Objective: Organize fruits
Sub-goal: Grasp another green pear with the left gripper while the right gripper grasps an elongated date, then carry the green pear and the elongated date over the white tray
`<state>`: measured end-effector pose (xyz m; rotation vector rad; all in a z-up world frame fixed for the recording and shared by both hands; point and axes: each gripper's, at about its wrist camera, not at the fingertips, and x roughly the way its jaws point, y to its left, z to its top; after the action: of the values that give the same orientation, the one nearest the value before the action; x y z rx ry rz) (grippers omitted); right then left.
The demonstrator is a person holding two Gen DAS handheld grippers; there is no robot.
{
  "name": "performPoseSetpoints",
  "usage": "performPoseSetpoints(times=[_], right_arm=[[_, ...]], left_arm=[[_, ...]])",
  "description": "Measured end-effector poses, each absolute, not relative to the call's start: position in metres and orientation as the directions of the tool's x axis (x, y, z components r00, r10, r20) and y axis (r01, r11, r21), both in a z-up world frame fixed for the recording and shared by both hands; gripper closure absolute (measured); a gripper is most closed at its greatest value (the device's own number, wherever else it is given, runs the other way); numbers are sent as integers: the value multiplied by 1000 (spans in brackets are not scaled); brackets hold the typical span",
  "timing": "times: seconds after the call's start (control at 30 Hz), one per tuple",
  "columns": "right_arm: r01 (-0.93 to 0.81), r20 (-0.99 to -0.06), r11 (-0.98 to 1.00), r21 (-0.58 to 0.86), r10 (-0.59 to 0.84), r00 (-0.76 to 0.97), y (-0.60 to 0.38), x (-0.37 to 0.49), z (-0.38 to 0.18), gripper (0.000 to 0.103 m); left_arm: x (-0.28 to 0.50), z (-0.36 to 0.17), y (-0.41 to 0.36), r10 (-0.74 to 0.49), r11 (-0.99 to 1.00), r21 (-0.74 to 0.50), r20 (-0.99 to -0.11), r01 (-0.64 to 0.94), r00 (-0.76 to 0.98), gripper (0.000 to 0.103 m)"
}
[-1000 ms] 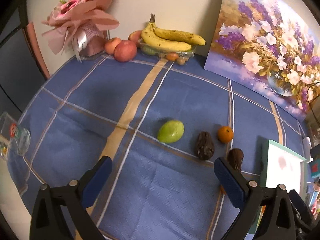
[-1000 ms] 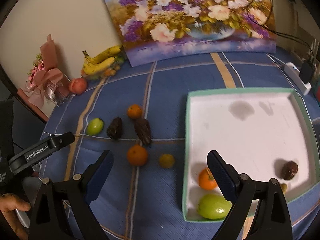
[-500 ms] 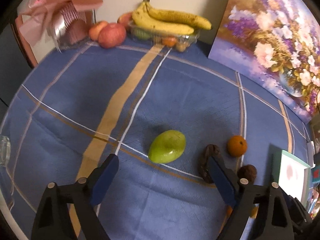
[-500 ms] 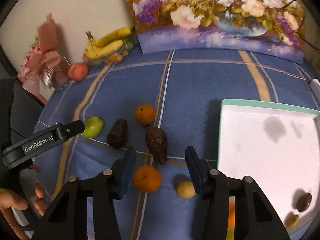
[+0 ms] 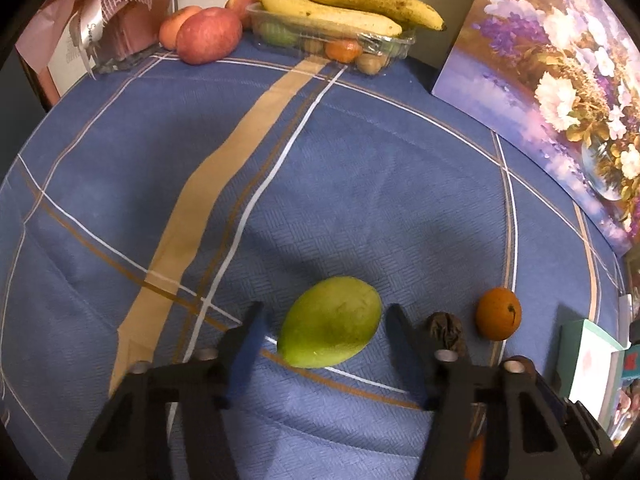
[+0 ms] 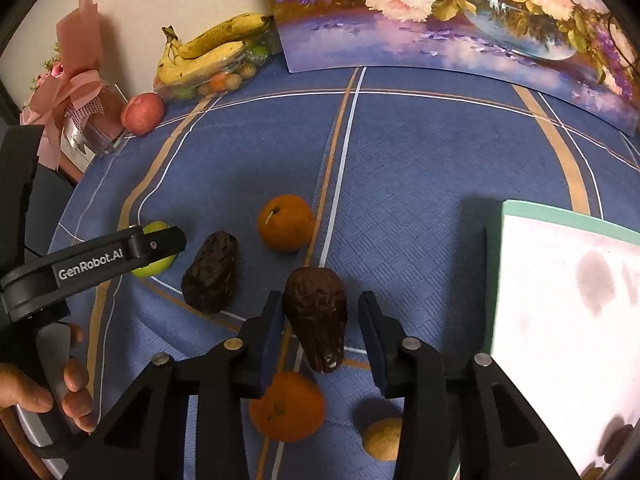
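Closing around a green mango [image 5: 330, 333], the left tongs [image 5: 324, 340] straddle the fruit with one blue pad on each side; a gap shows at both pads, so the fruit is not yet clamped. Likewise the right tongs [image 6: 318, 326] are closing on a dark brown wrinkled fruit [image 6: 316, 316] that lies between the pads, the left pad at or very near its skin, the right pad apart from it. Both fruits rest on the desk [image 5: 360, 184], which carries a blue cloth with tan and white stripes. Count on the open cloth in the right wrist view: two oranges, one far [image 6: 285, 227] and one near [image 6: 286, 406]; two dark brown fruits, the second [image 6: 210, 271] lying left of the first; one small yellow fruit [image 6: 383, 438] at the near edge; one green mango. A white tray with a green rim [image 6: 560, 216] sits at the right, holding dark pieces at its near corner, too cut off to count. At the far edge stand two bananas [image 5: 344, 4] on a clear punnet [image 5: 332, 42] of small fruit, red apples [image 5: 208, 36] beside it, a wrapped pink bouquet [image 6: 72, 92] at far left and one flower painting [image 6: 460, 12] leaning at far right. A hand [image 6: 36, 388] grips the left tool's handle.
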<state>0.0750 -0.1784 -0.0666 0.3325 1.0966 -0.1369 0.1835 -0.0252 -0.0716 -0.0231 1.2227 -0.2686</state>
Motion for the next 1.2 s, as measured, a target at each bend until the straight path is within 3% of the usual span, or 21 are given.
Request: performPoseSetpoints(times=[0.17, 0.77, 1.2], right_arm=[[263, -886, 942, 207, 67, 458, -178, 76, -67, 71], [287, -847, 935, 210, 28, 530, -190, 49, -14, 71], [316, -822, 921, 229, 10, 569, -211, 25, 13, 71]], left_arm=[[183, -70, -24, -224, 967, -170, -923, 193, 311, 51], [155, 12, -23, -257, 963, -186, -849, 195, 462, 52], [131, 26, -49, -271, 956, -178, -842, 235, 467, 52]])
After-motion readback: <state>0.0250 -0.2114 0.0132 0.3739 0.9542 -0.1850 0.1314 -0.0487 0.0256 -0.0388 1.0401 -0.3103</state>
